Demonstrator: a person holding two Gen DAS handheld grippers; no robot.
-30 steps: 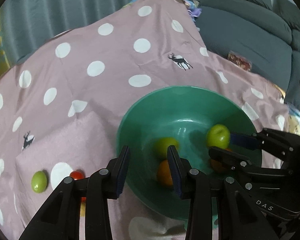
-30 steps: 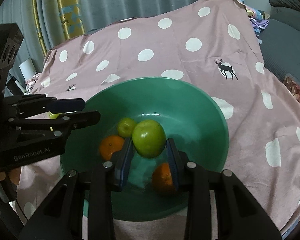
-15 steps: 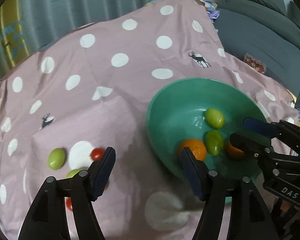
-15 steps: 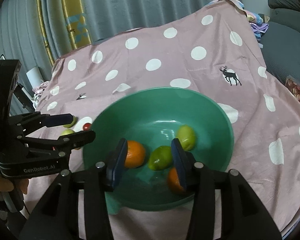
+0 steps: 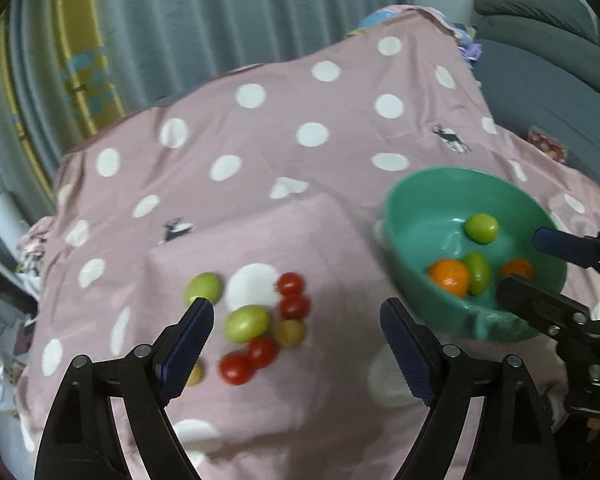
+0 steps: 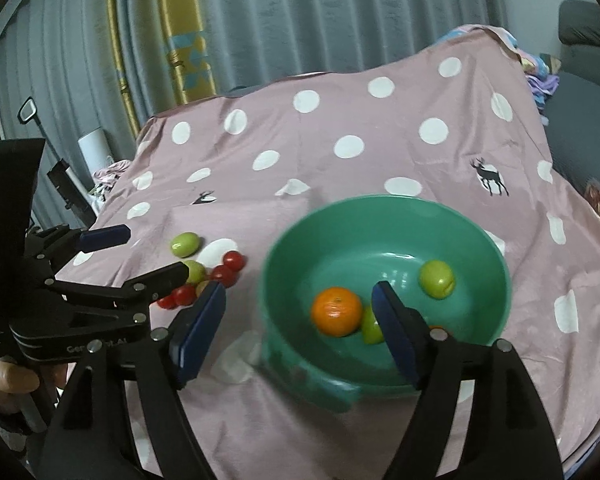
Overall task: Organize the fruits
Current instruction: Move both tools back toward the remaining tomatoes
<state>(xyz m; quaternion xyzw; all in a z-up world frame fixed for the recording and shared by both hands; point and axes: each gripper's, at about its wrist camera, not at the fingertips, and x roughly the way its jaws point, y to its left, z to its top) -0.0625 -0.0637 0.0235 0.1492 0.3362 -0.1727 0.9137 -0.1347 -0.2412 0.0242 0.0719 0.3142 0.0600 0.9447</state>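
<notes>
Fruit-gathering sits between picks: both the left tongs (image 5: 296, 320) and right tongs (image 6: 298, 310) are opening, empty. Green bowl (image 6: 384, 208) holds oranges and green fruits; next, the left tongs must close on a loose green fruit (image 5: 247, 323) left of it.

A green bowl (image 6: 384, 216) sits on the pink polka-dot cloth (image 6: 340, 120), holding an orange (image 6: 336, 311) near its middle, with green fruits to the orange's right. The right gripper (image 6: 298, 332) hangs over the bowl's near rim, jaws opening and empty. Left of the bowl, the left gripper (image 6: 140, 254) hovers above red tomatoes (image 6: 228, 268) and green fruit on the cloth.
</notes>
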